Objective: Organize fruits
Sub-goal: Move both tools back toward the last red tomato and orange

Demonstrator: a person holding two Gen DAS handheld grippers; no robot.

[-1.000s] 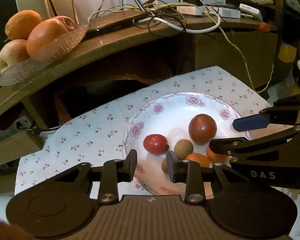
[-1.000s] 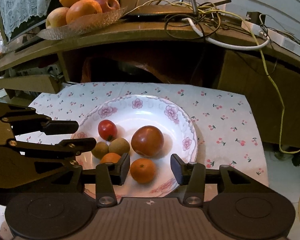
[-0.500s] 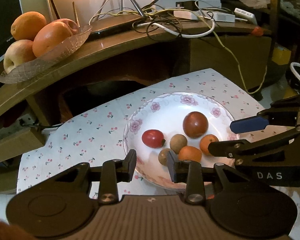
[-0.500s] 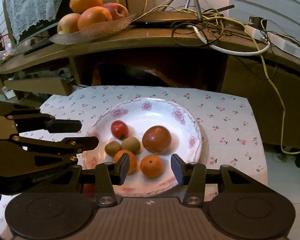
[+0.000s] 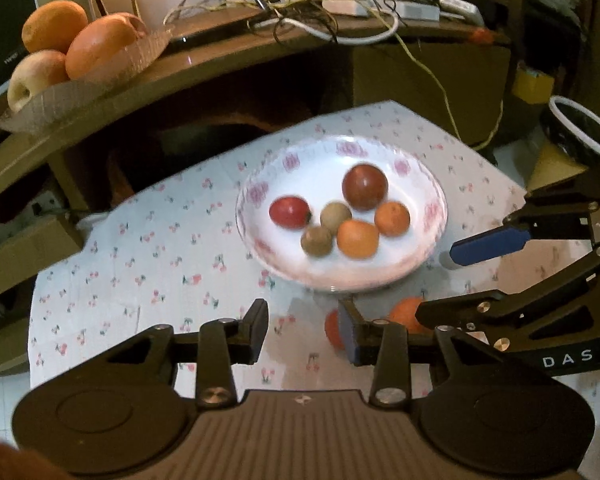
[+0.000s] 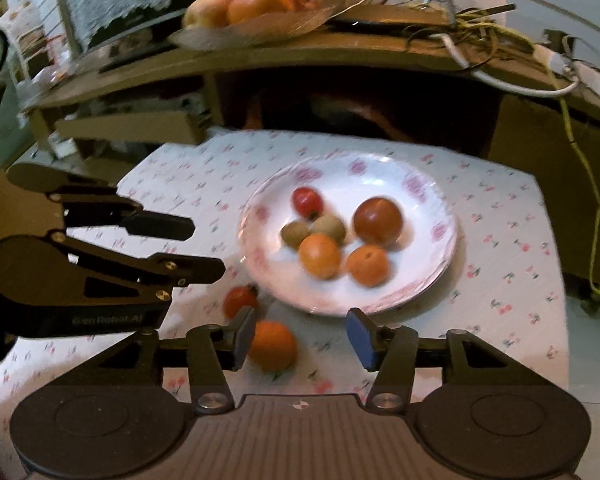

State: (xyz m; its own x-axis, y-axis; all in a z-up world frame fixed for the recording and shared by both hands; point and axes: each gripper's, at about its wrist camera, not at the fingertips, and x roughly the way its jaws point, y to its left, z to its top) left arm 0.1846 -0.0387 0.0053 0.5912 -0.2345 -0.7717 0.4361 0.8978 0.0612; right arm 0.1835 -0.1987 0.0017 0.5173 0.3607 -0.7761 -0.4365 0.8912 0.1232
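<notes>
Left tongs wide open over the flowered cloth, gripping nothing. Six fruits sitting on the white plate: small tomato, big tomato, two brown fruits, two oranges. Right tongs open too, empty, near a loose orange and small red fruit on the cloth just before the plate.

White pink-flowered plate; cherry-print cloth; orange tangerines
</notes>
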